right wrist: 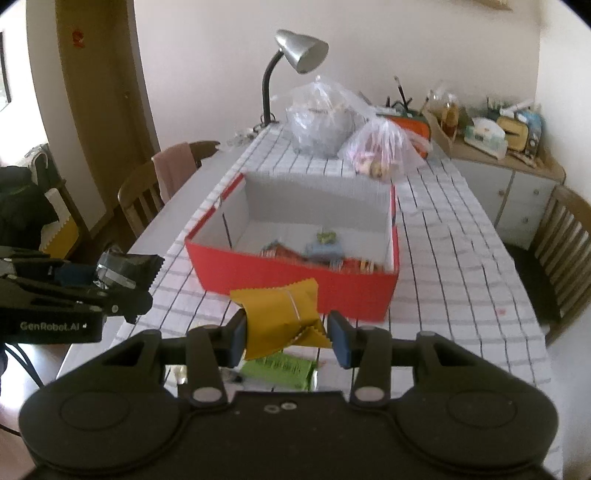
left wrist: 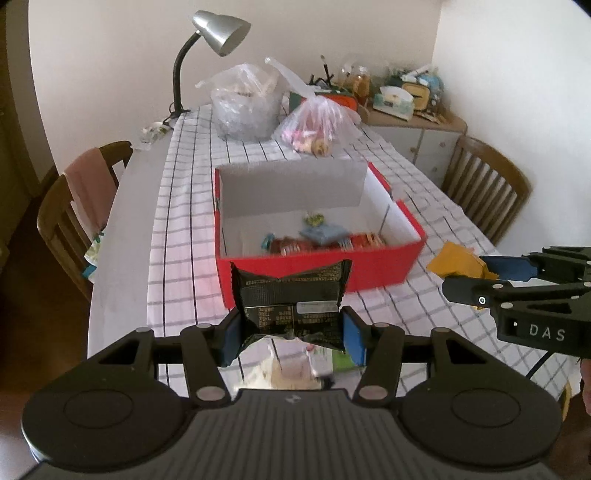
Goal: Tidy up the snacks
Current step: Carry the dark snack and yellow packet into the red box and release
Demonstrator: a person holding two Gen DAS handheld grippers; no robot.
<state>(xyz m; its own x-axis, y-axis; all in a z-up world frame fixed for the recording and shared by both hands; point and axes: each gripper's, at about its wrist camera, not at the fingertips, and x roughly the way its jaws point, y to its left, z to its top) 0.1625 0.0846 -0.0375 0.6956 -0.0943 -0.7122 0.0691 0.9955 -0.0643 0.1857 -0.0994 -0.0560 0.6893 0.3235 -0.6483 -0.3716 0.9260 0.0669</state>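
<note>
My left gripper (left wrist: 291, 332) is shut on a black snack packet (left wrist: 291, 295) and holds it above the table, just in front of the red box (left wrist: 332, 266). My right gripper (right wrist: 288, 336) is shut on a yellow snack packet (right wrist: 284, 317), also held in front of the red box (right wrist: 295, 284). The box is open and white inside, with several snack packets (left wrist: 321, 236) on its floor. A green packet (right wrist: 280, 369) lies on the table under my right gripper. Each gripper shows in the other's view: the right one (left wrist: 476, 273) and the left one (right wrist: 125, 284).
The table has a white checked cloth (left wrist: 184, 221). Two clear plastic bags (left wrist: 243, 103) and a silver desk lamp (left wrist: 218, 33) stand behind the box. Wooden chairs (left wrist: 77, 214) flank the table. A cluttered cabinet (left wrist: 413, 122) is at the back right.
</note>
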